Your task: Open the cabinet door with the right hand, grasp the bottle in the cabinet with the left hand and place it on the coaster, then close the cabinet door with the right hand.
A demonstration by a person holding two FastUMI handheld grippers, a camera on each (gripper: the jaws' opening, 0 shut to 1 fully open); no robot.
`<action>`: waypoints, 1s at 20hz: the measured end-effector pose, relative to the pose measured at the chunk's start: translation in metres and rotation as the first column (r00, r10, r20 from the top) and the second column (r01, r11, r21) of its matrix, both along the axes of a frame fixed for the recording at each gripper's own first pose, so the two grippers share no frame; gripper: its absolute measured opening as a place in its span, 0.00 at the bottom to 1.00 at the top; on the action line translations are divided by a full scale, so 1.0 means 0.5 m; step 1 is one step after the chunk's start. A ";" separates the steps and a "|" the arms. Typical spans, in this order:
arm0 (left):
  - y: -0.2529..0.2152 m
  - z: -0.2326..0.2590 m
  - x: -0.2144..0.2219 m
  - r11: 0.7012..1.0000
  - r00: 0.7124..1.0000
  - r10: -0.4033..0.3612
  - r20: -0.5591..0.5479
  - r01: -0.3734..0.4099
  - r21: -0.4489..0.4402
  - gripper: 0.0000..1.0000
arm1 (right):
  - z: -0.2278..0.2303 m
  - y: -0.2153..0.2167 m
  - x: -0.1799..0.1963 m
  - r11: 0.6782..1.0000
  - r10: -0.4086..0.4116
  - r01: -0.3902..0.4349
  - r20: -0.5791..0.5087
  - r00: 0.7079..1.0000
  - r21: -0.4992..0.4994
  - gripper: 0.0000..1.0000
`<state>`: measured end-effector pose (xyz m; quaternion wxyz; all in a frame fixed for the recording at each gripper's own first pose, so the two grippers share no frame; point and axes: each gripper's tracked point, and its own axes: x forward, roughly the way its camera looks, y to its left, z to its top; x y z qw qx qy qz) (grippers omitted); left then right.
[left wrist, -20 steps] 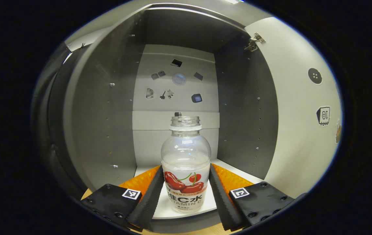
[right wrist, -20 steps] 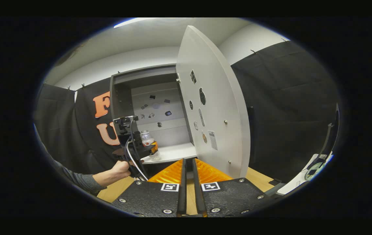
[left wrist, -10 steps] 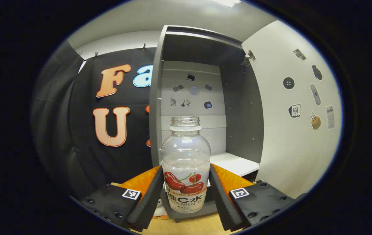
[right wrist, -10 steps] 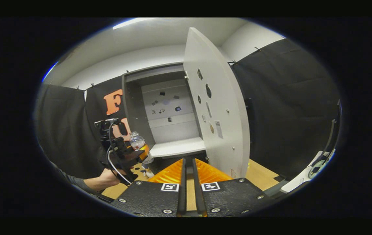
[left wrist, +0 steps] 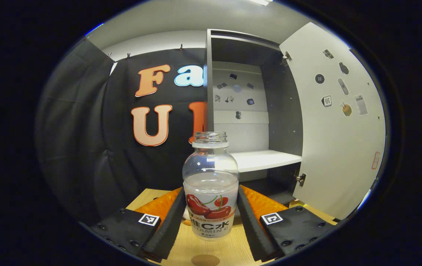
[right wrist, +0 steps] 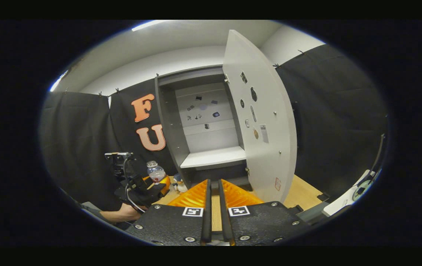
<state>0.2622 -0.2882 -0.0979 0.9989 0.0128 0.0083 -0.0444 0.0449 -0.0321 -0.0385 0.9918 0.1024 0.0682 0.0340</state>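
Left gripper (left wrist: 211, 221): jaws clamped on bottle (left wrist: 211, 188), upright, now carried clear of the cabinet (left wrist: 255, 111) over the wooden surface (left wrist: 196, 244), a round brown patch below, likely the coaster (left wrist: 205, 260). Shelf (left wrist: 262, 159): bare. Door (right wrist: 266, 122): open. Right gripper (right wrist: 215, 221): jaws narrow, holding nothing; placing judged next

Black cloth (left wrist: 85, 122) hangs as the booth's wall across the left and centre of the left gripper view, pinned with clips along its top edge. Above it runs a pale wall (left wrist: 159, 38) under a grey ceiling (right wrist: 181, 35), with a bright light strip (right wrist: 148, 24) at upper left of the right gripper view. A light wooden desk (left wrist: 192, 244) fills the bottom centre.
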 end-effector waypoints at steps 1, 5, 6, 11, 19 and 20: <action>0.003 -0.011 -0.009 1.000 1.000 0.005 -0.010 -0.005 0.001 0.85 | -0.004 0.004 -0.004 1.000 0.007 -0.007 -0.003 1.000 -0.001 0.11; 0.014 -0.048 -0.025 1.000 1.000 0.012 -0.027 -0.012 0.003 0.86 | -0.033 0.015 0.001 1.000 0.023 -0.023 -0.030 0.999 0.004 0.21; 0.012 -0.058 -0.027 1.000 0.999 0.015 -0.032 -0.016 -0.006 0.85 | -0.042 0.018 0.002 1.000 0.028 -0.028 -0.043 0.999 0.004 0.21; 0.015 -0.102 -0.038 1.000 0.999 0.019 -0.048 -0.019 0.005 0.85 | -0.098 0.030 0.017 0.999 0.041 -0.039 -0.105 0.994 0.015 0.06; 0.022 -0.169 -0.043 1.000 0.994 0.031 -0.102 -0.031 0.005 0.85 | -0.188 0.023 0.020 0.999 0.025 -0.016 -0.228 0.973 0.044 0.15; 0.022 -0.175 -0.042 0.999 0.993 0.034 -0.110 -0.034 0.007 0.85 | -0.197 0.024 0.020 0.999 0.024 -0.013 -0.243 0.970 0.045 0.15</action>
